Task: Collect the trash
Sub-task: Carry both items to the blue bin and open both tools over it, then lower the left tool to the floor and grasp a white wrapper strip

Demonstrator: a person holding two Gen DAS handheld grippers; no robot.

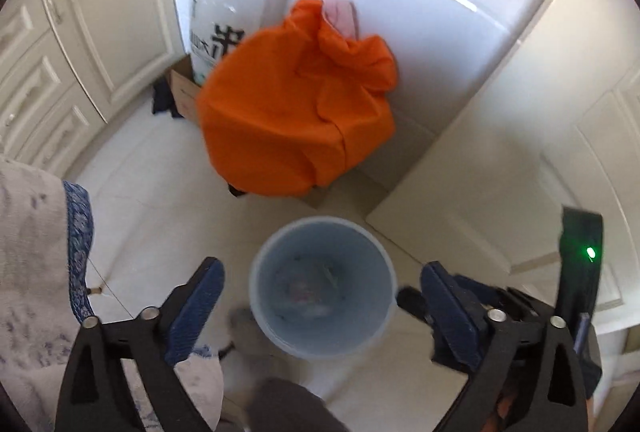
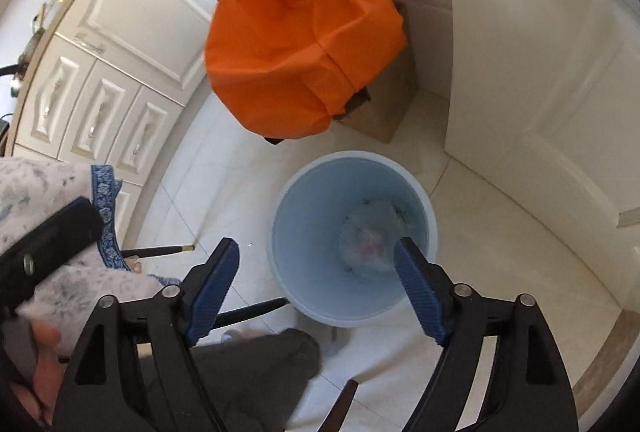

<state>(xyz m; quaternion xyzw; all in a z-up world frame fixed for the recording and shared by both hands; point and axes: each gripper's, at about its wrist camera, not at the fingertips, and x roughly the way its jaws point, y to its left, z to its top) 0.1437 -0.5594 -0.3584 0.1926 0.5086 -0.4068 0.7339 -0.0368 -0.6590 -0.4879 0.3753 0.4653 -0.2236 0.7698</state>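
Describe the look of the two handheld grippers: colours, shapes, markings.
Both the left gripper and right gripper have black, triangular-cutout linkage arms with silver pivot bolts and blue ribbed pads lining the jaws. A green light glows on the right unit's black body.

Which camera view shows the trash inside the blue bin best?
The right wrist view: the crumpled trash in the blue bin looks larger and sharper. The left wrist view shows it blurred and fainter.

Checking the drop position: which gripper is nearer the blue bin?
Right. The right gripper hangs open above the blue bin, one finger over its mouth; the left gripper, also open, appears higher up.
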